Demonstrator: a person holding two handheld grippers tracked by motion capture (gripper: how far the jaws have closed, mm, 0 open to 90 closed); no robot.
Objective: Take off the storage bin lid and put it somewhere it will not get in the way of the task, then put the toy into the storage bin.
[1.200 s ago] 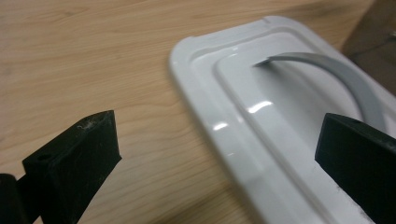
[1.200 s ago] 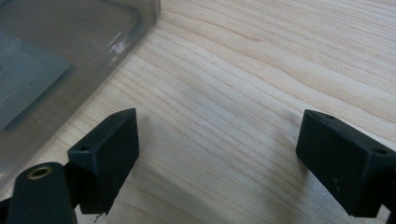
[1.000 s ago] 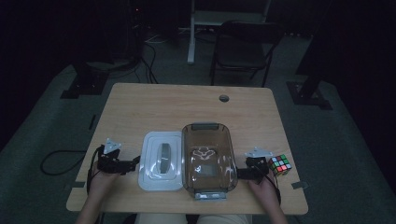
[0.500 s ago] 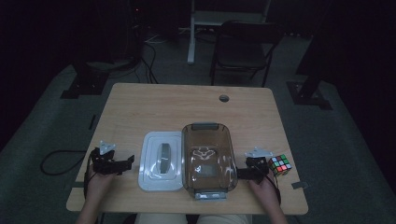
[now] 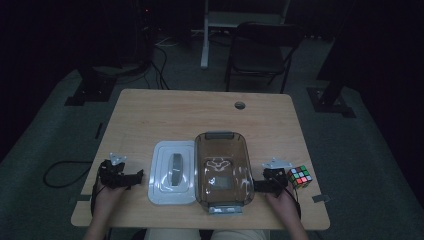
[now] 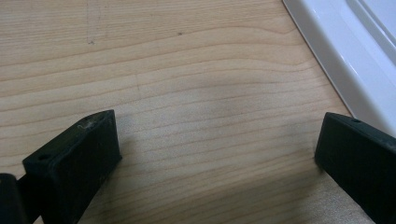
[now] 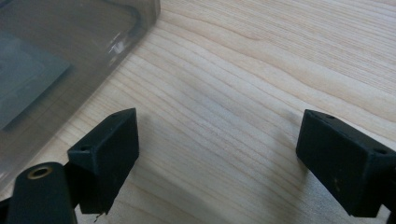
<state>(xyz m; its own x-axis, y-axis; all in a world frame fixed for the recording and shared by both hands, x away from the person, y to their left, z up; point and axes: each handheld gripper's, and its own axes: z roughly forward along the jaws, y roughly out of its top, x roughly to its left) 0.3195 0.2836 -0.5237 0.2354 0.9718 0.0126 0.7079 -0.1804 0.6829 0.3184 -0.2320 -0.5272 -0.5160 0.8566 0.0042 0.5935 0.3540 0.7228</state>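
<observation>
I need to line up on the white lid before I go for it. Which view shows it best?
The high view: the whole white lid lies flat beside the brown container, with its raised centre handle plain to see. The left gripper view catches just its rim at the top right, beyond the open jaws.

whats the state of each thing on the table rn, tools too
left tool: open, empty, over bare wood beside the lid
right tool: open, empty, beside the box
white lid: off, flat on the table
clear brown box: uncovered, upright
puzzle cube: scrambled, on the table
</observation>
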